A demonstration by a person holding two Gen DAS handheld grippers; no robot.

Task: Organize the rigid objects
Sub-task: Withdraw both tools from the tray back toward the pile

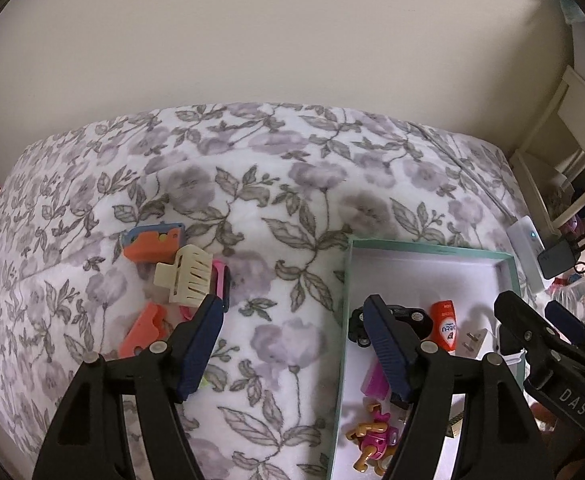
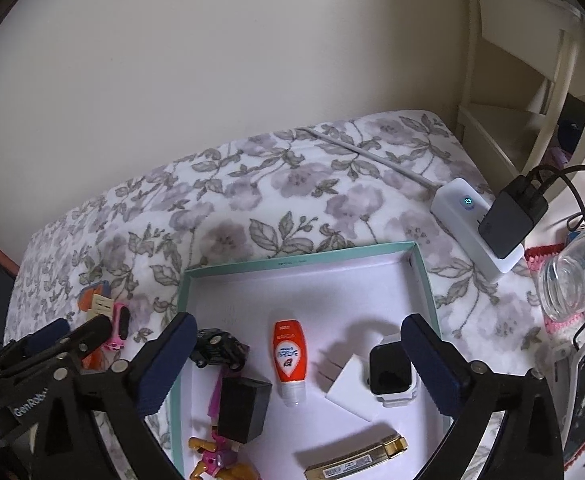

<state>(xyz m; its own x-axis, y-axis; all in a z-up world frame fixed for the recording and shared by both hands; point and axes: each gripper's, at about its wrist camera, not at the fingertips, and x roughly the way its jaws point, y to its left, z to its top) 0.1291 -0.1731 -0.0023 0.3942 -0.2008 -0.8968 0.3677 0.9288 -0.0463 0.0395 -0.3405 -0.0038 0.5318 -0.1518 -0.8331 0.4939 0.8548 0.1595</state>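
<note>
The left hand-held gripper (image 1: 292, 312) hangs spread wide and empty over the floral bedspread (image 1: 276, 184), one finger above the teal-rimmed box (image 1: 348, 276); at its 10 o'clock lie a cream hair claw (image 1: 184, 276), an orange toy (image 1: 152, 246) and a pink piece (image 1: 221, 280), outside the box. The right hand-held gripper (image 2: 298, 348) is also fully open, holding nothing, above the box (image 2: 300, 262); inside sit an orange tube (image 2: 287, 360), a black toy car (image 2: 218, 349), a smartwatch (image 2: 390, 372), a black cube (image 2: 244, 408) and a gold bar (image 2: 356, 460); a white power strip (image 2: 472, 224) lies at 2 o'clock.
</note>
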